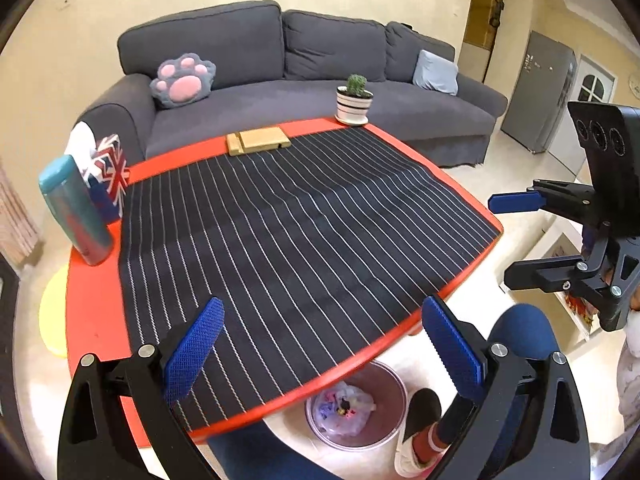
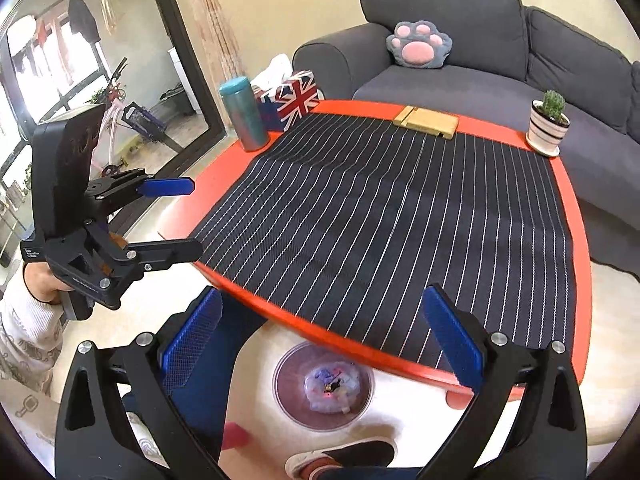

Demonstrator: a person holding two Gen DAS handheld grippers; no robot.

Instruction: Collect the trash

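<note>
A round trash bin stands on the floor under the near edge of the red table; it also shows in the right wrist view. Crumpled plastic trash lies inside it, also seen from the right. My left gripper is open and empty above the table's near edge. My right gripper is open and empty above the bin. Each gripper shows in the other's view, the right gripper and the left gripper, both with jaws apart.
A dark striped cloth covers the table. On it stand a teal bottle, a Union Jack tissue box, a wooden block and a potted cactus. A grey sofa lies behind. My shoe is beside the bin.
</note>
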